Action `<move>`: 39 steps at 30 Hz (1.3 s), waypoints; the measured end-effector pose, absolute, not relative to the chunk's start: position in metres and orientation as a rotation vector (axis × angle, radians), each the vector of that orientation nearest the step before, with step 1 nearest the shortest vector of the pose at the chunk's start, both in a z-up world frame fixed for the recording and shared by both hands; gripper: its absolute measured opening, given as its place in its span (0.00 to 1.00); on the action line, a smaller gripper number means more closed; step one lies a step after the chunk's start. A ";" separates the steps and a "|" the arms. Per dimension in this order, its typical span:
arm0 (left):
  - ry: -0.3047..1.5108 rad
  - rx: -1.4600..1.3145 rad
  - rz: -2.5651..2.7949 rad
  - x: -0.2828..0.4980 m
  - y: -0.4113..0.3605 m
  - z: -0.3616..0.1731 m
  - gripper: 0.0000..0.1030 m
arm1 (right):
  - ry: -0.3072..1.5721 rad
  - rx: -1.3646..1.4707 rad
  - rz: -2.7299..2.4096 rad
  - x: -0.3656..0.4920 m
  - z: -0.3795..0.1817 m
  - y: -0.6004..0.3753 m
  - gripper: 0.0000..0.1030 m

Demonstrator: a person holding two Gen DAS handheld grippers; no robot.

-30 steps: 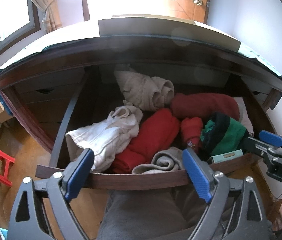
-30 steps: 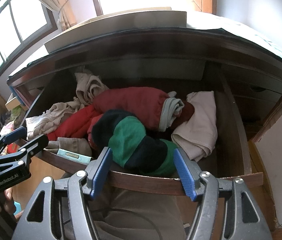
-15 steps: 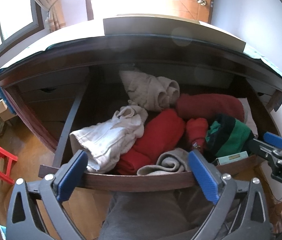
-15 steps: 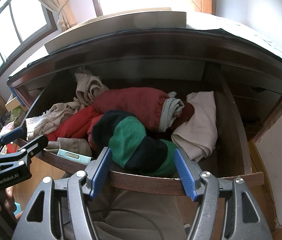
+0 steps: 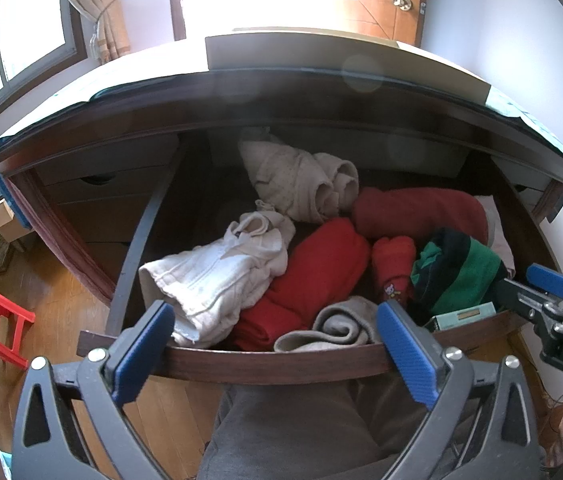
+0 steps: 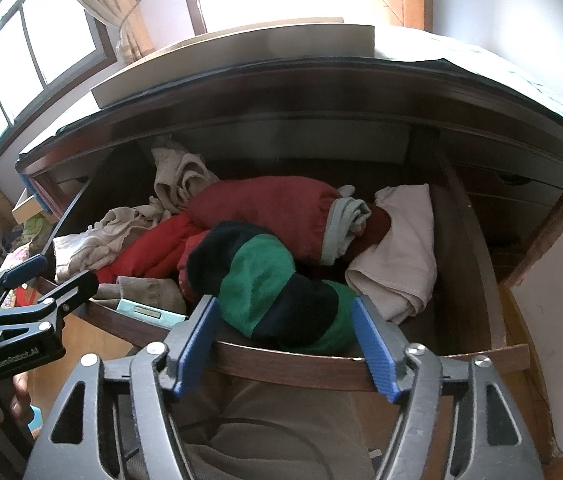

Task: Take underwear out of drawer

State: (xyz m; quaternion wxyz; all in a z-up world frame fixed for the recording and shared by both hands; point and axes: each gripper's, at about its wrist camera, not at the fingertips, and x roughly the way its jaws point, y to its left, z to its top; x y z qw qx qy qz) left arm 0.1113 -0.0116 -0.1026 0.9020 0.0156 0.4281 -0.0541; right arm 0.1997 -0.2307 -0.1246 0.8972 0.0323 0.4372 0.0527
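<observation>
The underwear is not one piece I can single out; the open drawer (image 5: 281, 364) is heaped with rolled and folded clothing. Straight ahead of the left gripper (image 5: 273, 352), just past the drawer's front edge, lie a white bundle (image 5: 217, 276), a bright red fold (image 5: 317, 268) and a grey roll (image 5: 337, 324) touching the front board. Farther back sits a cream roll (image 5: 301, 184). Ahead of the right gripper (image 6: 285, 344) a green and navy striped roll (image 6: 273, 292) rests against the front board, with a dark red roll (image 6: 265, 212) behind it and a pale folded cloth (image 6: 397, 256) to its right. A small teal box (image 6: 149, 312) lies left of the striped roll. Both grippers hover in front of the drawer, spread wide with nothing between their blue pads. A flat board (image 5: 341, 56) rests on the worktop (image 5: 129, 92) above.
</observation>
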 end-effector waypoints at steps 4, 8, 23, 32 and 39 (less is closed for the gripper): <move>0.885 0.032 -0.113 0.111 -0.012 -0.103 1.00 | 0.898 0.085 0.115 0.198 -0.124 -0.233 0.70; 0.887 0.032 -0.113 0.112 -0.012 -0.103 1.00 | 0.891 0.114 0.118 0.198 -0.124 -0.235 0.71; 0.876 0.038 -0.126 0.115 -0.015 -0.095 1.00 | 0.865 0.148 0.126 0.199 -0.122 -0.237 0.71; 0.865 0.039 -0.139 0.127 -0.019 -0.084 0.99 | 0.826 0.172 0.122 0.202 -0.119 -0.242 0.71; 0.868 0.048 -0.157 0.142 -0.024 -0.082 1.00 | 0.777 0.172 0.070 0.208 -0.117 -0.251 0.71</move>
